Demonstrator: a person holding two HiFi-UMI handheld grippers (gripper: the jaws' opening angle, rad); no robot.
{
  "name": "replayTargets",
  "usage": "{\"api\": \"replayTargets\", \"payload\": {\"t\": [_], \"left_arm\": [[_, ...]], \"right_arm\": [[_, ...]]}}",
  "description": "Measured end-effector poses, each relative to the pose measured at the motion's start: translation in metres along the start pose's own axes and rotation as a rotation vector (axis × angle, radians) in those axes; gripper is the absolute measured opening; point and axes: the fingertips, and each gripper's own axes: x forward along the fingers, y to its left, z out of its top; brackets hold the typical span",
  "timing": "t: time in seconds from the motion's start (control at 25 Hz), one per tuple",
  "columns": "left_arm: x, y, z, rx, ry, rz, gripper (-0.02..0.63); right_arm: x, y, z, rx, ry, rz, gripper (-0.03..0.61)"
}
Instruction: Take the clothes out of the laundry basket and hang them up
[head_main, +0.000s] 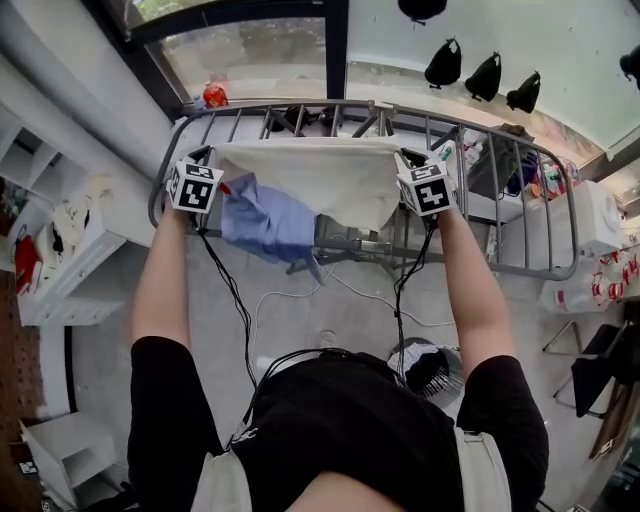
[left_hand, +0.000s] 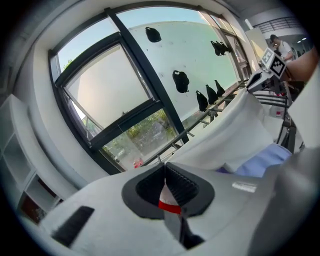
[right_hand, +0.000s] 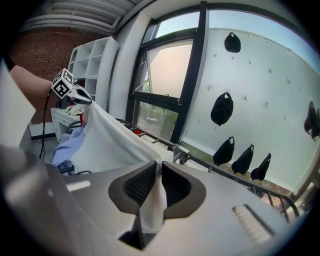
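The white cloth (head_main: 310, 175) is plain and smooth, with a small red bit at one corner. It is pulled out wide over the grey drying rack (head_main: 520, 262), beside a light blue garment (head_main: 265, 225). The left tongs (left_hand: 165, 187) and the right tongs (right_hand: 157, 182) each pinch one top corner of it.

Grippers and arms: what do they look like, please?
The left gripper and right gripper have light grey bodies, black ribbed fingers and a white cube with black square markers. A black cable hangs from each. The sleeves are short and black.

White cloth (head_main: 320, 175) stretched over rack (head_main: 520, 268)
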Motion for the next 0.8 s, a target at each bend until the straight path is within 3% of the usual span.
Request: {"api": "replayTargets", "payload": {"t": [0.2, 0.64, 0.8], "left_arm": [[0.031, -0.021, -0.036, -0.066, 0.06, -0.043, 0.017], [0.067, -0.05, -0.086, -0.112, 0.136, -0.111, 0.026], [0.062, -0.045, -0.088, -0.165, 0.115, -0.105, 0.084]], "right_arm": [[0.018, 0.011, -0.027, 0.003, 0.077, 0.018, 0.055], [0.052, 0.023, -0.064, 0.028, 0.173, 0.038, 0.055], [0.051, 0.02, -0.065, 0.079, 0.152, 0.021, 0.087]]}}
